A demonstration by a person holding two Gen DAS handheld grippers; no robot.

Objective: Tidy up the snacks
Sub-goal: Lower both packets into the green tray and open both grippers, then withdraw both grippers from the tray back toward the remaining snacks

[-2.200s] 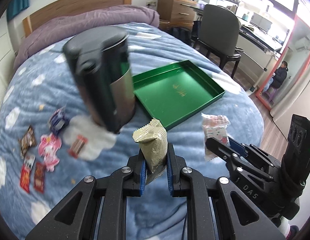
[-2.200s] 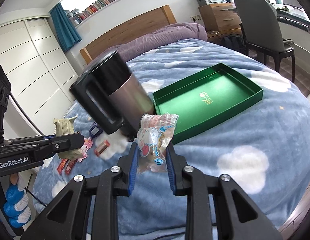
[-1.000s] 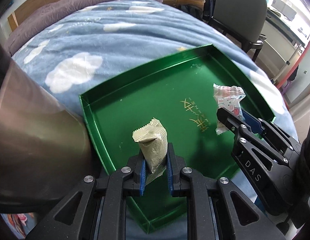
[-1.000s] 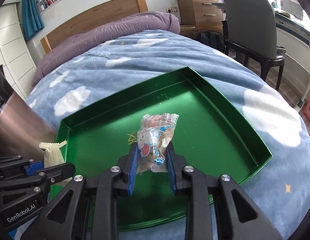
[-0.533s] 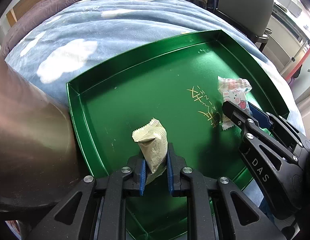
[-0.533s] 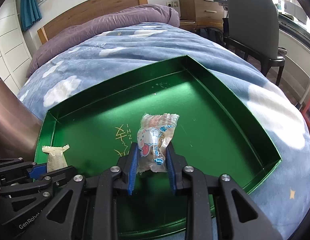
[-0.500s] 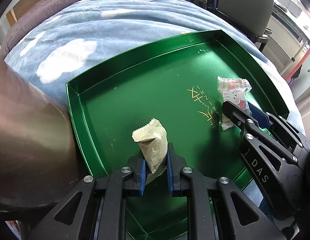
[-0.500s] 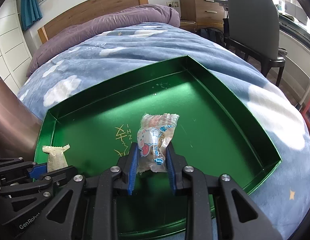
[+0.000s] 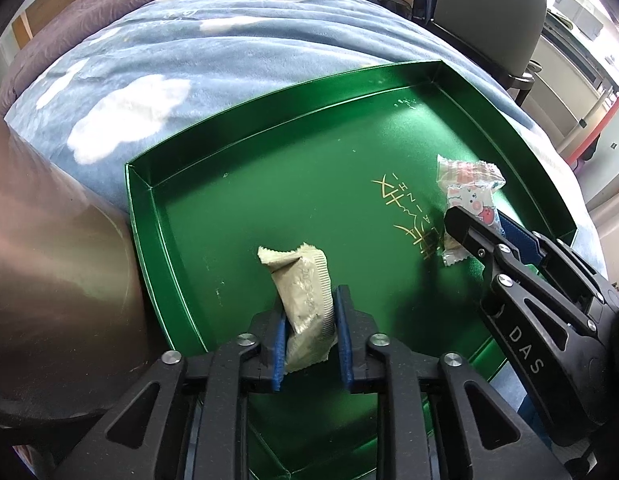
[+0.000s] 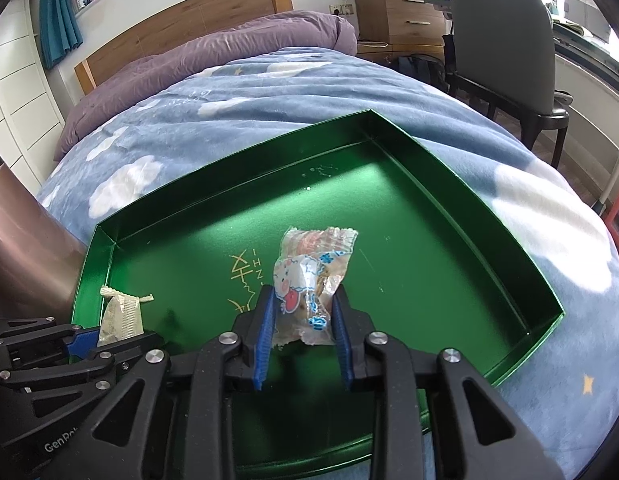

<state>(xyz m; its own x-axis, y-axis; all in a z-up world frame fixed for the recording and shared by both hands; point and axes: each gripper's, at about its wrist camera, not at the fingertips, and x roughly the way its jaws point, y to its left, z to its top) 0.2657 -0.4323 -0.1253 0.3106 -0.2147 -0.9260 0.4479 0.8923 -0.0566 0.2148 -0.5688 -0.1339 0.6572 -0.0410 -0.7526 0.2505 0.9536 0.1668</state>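
Observation:
A green tray (image 9: pixel 269 200) (image 10: pixel 429 240) lies on the blue cloud blanket. My left gripper (image 9: pixel 309 304) is over the tray's near left part; its jaws stand a little apart around a beige snack packet (image 9: pixel 305 292), which leans left between them. My right gripper (image 10: pixel 301 308) is over the tray's middle with a clear cartoon-print snack packet (image 10: pixel 313 272) between its jaws, which also stand slightly apart. Each gripper shows in the other's view: the right one (image 9: pixel 473 224) and the left one (image 10: pixel 101 332).
A large brown metallic cylinder (image 9: pixel 49 280) (image 10: pixel 25 248) stands against the tray's left edge. A dark chair (image 10: pixel 505 40) and a wooden drawer unit (image 10: pixel 397 8) stand beyond the bed. A purple pillow (image 10: pixel 213 52) lies at the headboard.
Both grippers have come lower over the tray. Their jaws have widened a little, and the beige packet has tipped left in the left gripper.

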